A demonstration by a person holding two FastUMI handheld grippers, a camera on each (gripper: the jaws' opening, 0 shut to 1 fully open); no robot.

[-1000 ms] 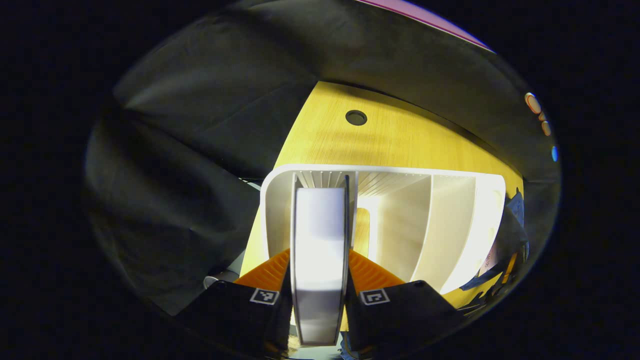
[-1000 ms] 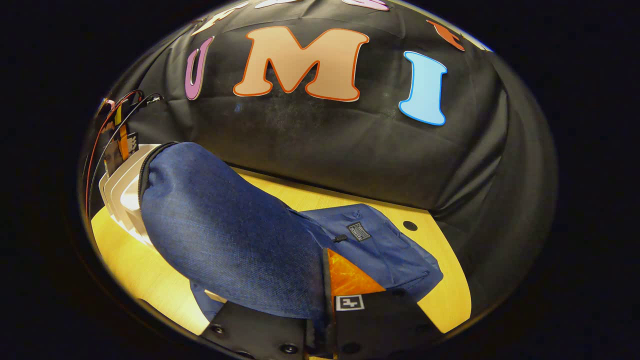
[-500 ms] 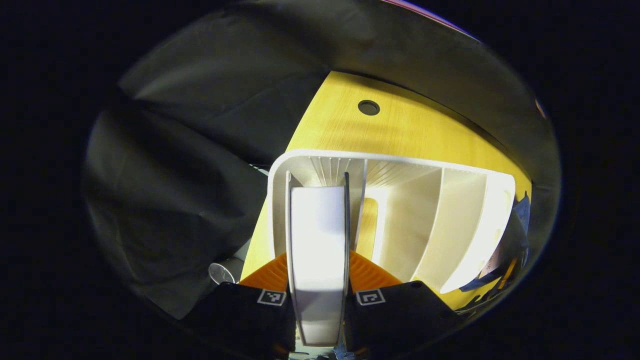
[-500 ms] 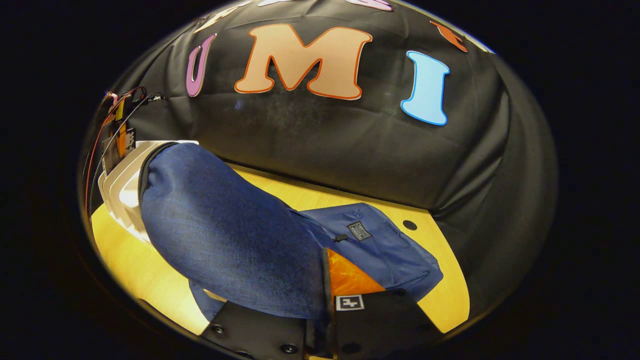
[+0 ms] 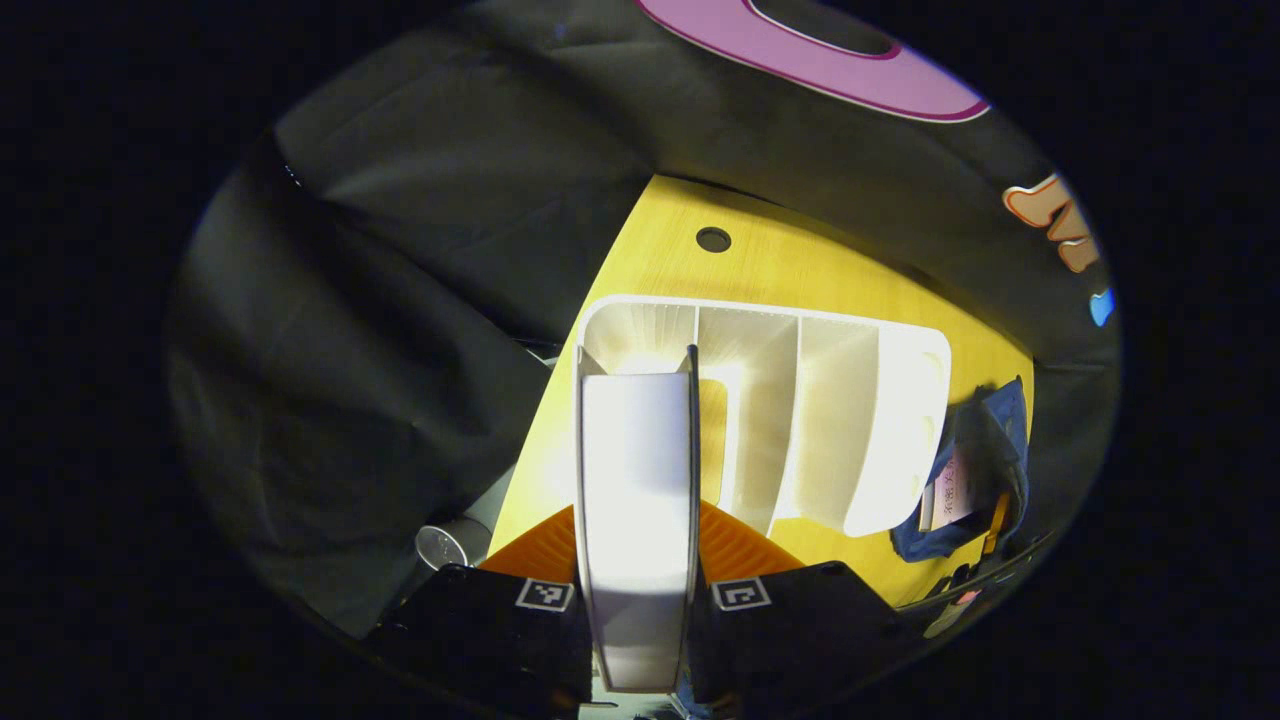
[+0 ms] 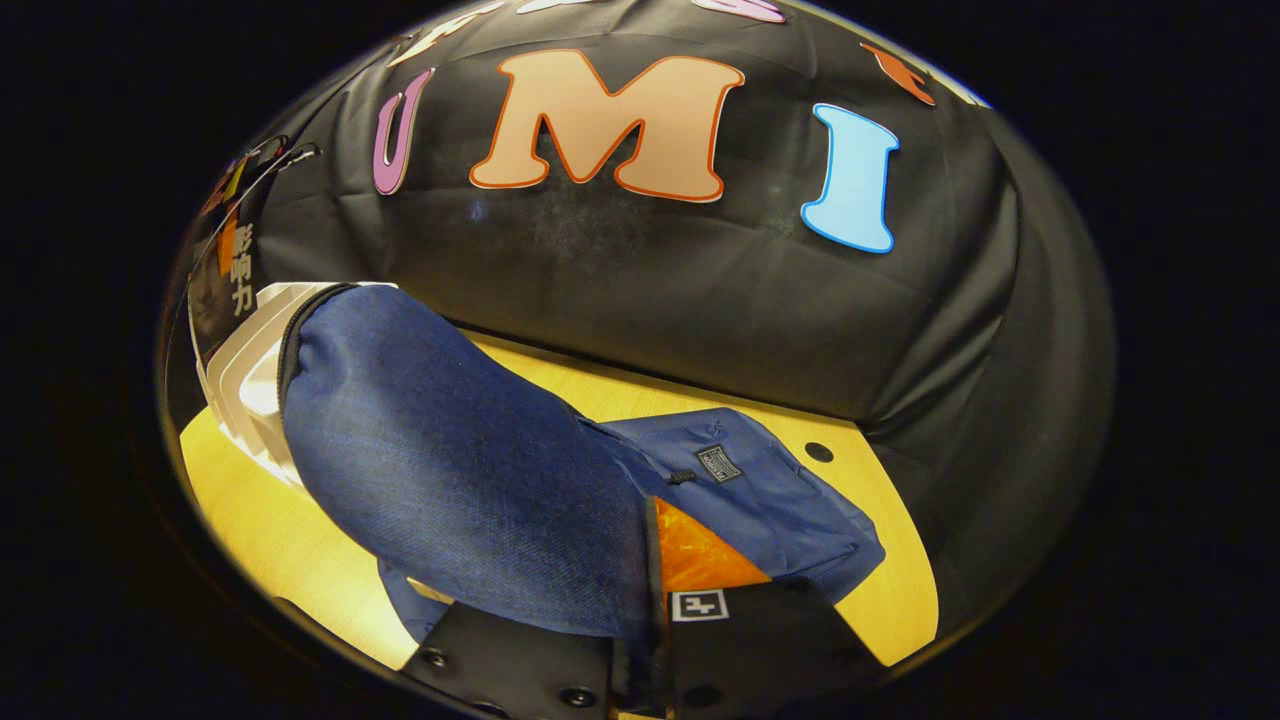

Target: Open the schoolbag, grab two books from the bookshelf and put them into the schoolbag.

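- L gripper point(image 5: 637, 600) clenched on a book point(image 5: 637, 500), one finger pressing each cover; book upright, page edge facing the camera, w/ dark cover edges on both sides.
- Book sits above the shelf's point(image 5: 860, 400) leftmost slot in the left gripper view; can't tell if its far end is in the slot.
- Shelf is white, w/ upright dividers, standing on the yellow wood surface point(image 5: 800, 270); the slots right of the book look bare.
- Round hole point(image 5: 713, 239) in the surface beyond the shelf, near the back wall.
- Left gripper view: bit of the blue bag point(image 5: 985, 460) just right of the shelf, w/ something pale in its opening; too small to tell what.
- Small metal cylinder point(image 5: 440, 545) low left, off the surface edge.
- R gripper point(image 6: 650, 610) clenched on the bag's flap point(image 6: 450, 460); blue fabric pinched between the fingers, flap pulled up and arching toward the shelf.
- Rest of the bag point(image 6: 760, 500) lies flat on the surface point(image 6: 260, 530) right of the flap; small dark label on its front.
- Right gripper view: shelf's white dividers point(image 6: 245, 370) just behind the flap's top edge, at far left.
- Above them, part of the book's dark cover point(image 6: 225, 280) at the left rim.
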